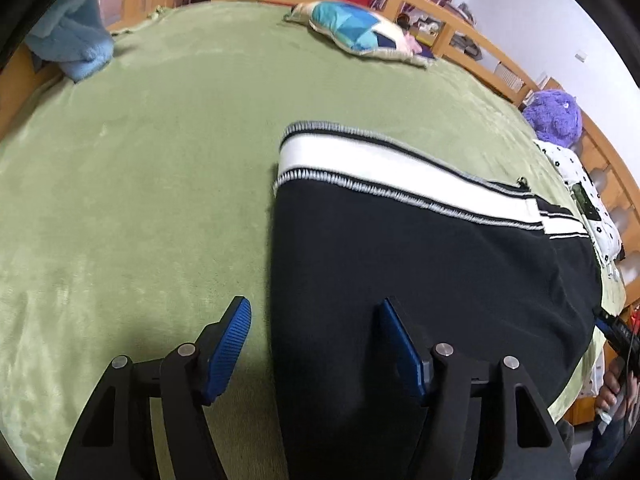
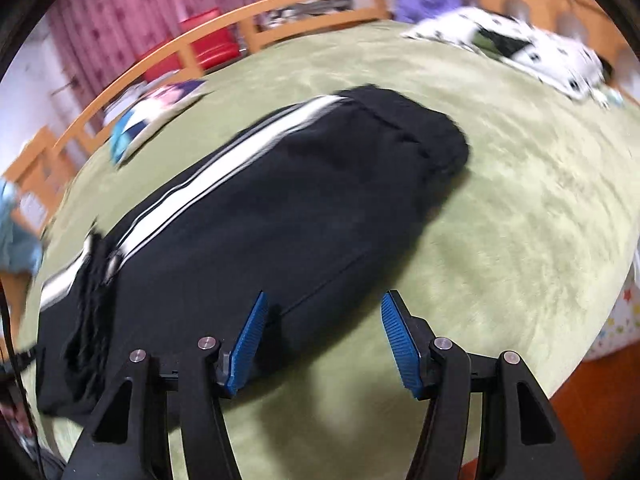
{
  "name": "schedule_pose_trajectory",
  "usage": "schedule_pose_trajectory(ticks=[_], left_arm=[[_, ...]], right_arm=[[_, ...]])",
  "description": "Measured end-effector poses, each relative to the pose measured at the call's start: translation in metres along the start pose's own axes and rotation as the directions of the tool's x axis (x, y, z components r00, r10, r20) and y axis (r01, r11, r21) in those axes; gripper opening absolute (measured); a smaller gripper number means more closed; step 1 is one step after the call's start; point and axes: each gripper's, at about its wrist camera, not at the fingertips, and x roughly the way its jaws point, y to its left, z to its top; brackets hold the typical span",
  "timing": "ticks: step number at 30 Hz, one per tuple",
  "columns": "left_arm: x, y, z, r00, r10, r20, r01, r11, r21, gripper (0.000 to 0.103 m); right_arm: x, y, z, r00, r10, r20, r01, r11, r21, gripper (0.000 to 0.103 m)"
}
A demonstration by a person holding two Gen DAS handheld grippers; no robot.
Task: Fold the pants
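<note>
Black pants (image 1: 420,272) with a white side stripe lie folded lengthwise on the green bed cover (image 1: 140,180). My left gripper (image 1: 316,344) is open and empty, hovering over the left edge of the pants near the hem end. In the right wrist view the pants (image 2: 280,208) stretch from lower left to the waistband at upper right. My right gripper (image 2: 324,340) is open and empty, just above the pants' near edge. The right wrist view is blurred by motion.
A patchwork pillow (image 1: 360,32) and a light blue blanket (image 1: 72,40) lie at the far side. A purple plush (image 1: 554,116) and a white dotted cloth (image 2: 520,52) sit near the wooden bed rail (image 1: 460,28). The other hand (image 1: 616,376) shows at the right.
</note>
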Motion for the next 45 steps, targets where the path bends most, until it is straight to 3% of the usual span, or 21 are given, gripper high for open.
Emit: schedule_pose_trajectory(ticks=[11, 20, 22, 24, 26, 29, 32, 37, 41, 45], left_arm=[[0.016, -0.004, 0.009, 1.000, 0.017, -0.021, -0.017, 1.000, 0.027, 0.066], [0.024, -0.004, 0.016, 1.000, 0.011, -0.027, -0.010, 1.000, 0.026, 0.067], [0.025, -0.004, 0.017, 1.000, -0.007, -0.020, 0.008, 1.000, 0.023, 0.054], [0.024, -0.004, 0.019, 0.999, -0.041, -0.020, 0.041, 0.999, 0.025, 0.028], [0.020, -0.007, 0.023, 0.998, -0.055, -0.016, 0.055, 0.998, 0.042, 0.015], [0.002, -0.008, 0.029, 0.996, -0.085, 0.015, 0.084, 0.995, 0.057, 0.010], [-0.020, -0.005, 0.039, 0.989, -0.143, 0.045, 0.141, 0.989, 0.047, 0.010], [-0.068, 0.005, 0.063, 0.972, -0.201, 0.122, 0.191, 0.978, 0.087, 0.010], [-0.102, 0.023, 0.076, 0.975, -0.111, 0.192, 0.083, 0.985, 0.149, 0.010], [-0.125, 0.079, 0.082, 0.977, -0.022, 0.213, 0.002, 0.995, 0.096, 0.010]], right_arm=[[0.064, -0.040, 0.046, 0.994, 0.109, -0.014, -0.105, 0.980, 0.169, 0.069], [0.089, -0.036, 0.073, 0.997, 0.074, 0.013, -0.075, 0.978, 0.196, 0.068], [0.091, -0.033, 0.075, 0.999, 0.049, 0.012, -0.051, 0.982, 0.183, 0.061], [0.090, -0.031, 0.075, 1.000, 0.027, 0.013, -0.029, 0.985, 0.172, 0.047], [0.088, -0.033, 0.076, 0.998, 0.054, 0.017, -0.056, 0.982, 0.181, 0.031], [0.072, -0.034, 0.076, 0.996, 0.081, 0.044, -0.088, 0.972, 0.216, 0.020], [0.041, 0.000, 0.084, 0.994, 0.029, 0.102, -0.041, 0.991, 0.124, 0.018], [-0.026, 0.062, 0.106, 0.976, 0.080, 0.202, -0.092, 0.995, 0.048, 0.018], [-0.065, 0.106, 0.107, 0.956, 0.156, 0.248, -0.157, 0.987, -0.016, 0.018], [-0.080, 0.156, 0.074, 0.933, 0.255, 0.252, -0.234, 0.966, -0.113, 0.018]])
